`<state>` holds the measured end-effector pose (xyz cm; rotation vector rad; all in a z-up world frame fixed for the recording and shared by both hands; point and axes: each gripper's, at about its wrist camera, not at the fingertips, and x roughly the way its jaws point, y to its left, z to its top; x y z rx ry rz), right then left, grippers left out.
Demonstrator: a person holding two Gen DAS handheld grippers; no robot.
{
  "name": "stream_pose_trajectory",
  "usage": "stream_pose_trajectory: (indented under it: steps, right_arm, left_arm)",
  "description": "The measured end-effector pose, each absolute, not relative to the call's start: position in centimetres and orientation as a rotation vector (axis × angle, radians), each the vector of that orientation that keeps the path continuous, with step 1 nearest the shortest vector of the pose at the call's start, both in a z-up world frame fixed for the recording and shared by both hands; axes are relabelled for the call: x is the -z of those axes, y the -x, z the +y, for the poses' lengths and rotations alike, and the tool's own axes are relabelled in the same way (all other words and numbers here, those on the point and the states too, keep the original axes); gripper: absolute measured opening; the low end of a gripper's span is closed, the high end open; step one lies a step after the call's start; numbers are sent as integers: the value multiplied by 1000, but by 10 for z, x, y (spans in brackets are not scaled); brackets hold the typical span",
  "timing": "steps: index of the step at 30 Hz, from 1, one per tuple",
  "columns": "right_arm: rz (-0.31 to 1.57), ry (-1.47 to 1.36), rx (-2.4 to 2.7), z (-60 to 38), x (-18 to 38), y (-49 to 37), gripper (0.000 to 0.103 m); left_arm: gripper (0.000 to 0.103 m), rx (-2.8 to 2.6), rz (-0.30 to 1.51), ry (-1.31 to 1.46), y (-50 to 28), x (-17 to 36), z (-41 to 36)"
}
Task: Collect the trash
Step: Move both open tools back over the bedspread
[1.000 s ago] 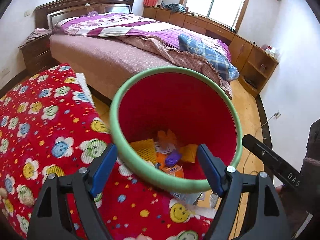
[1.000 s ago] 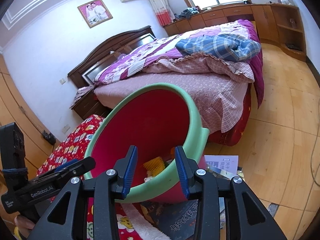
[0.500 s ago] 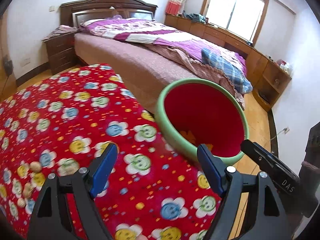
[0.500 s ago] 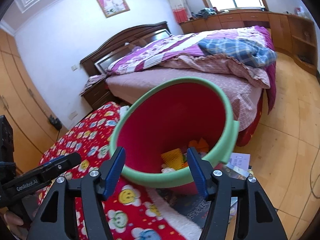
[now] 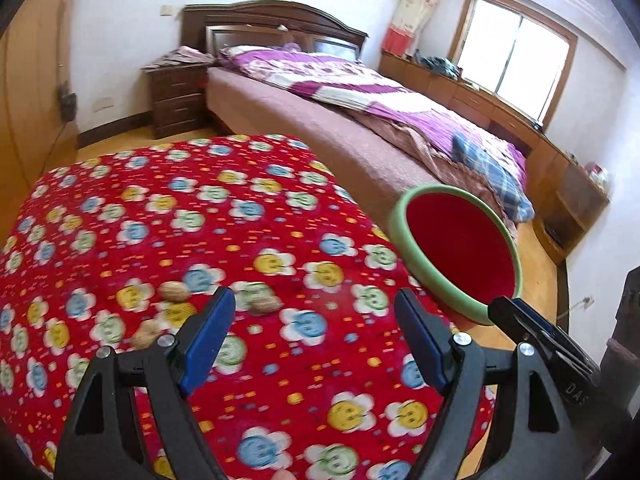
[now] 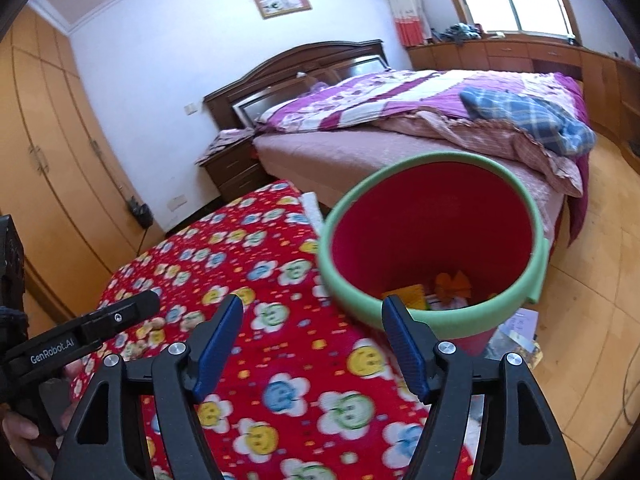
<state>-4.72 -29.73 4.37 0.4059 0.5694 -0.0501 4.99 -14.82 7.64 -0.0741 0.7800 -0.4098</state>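
Left gripper (image 5: 310, 336) jaws apart over red flowered cloth (image 5: 168, 216), walnuts (image 5: 174, 291) just ahead, right gripper (image 6: 312, 338) jaws apart, empty, red bin (image 6: 434, 256) with green rim off cloth's edge, trash inside, bed (image 6: 400, 128) behind, wood floor (image 6: 592, 280).

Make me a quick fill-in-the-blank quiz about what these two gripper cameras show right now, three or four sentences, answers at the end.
1. The walnuts lie on a flowered cloth whose ground colour is ____.
2. The bin is red inside and its rim is ____.
3. The jaws of the left gripper and of the right gripper both stand ____, holding nothing.
4. The bed stands ____ the bin in the right wrist view.

Missing words: red; green; open; behind
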Motion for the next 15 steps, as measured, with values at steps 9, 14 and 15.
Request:
stream_pose_trajectory:
  steps: [9,14,15]
  right_arm:
    - [571,-350,-22,-251,-52,47,73]
    - [579,-305,-62,-224,-52,49,73]
    - [578,-296,-66,-221,-52,49,73]
  left_arm:
    - [81,273,737,116,-33,-80,-93]
    - [81,186,700,117,-19,-78,-68]
    - [81,174,695,116,-17,-77,-64]
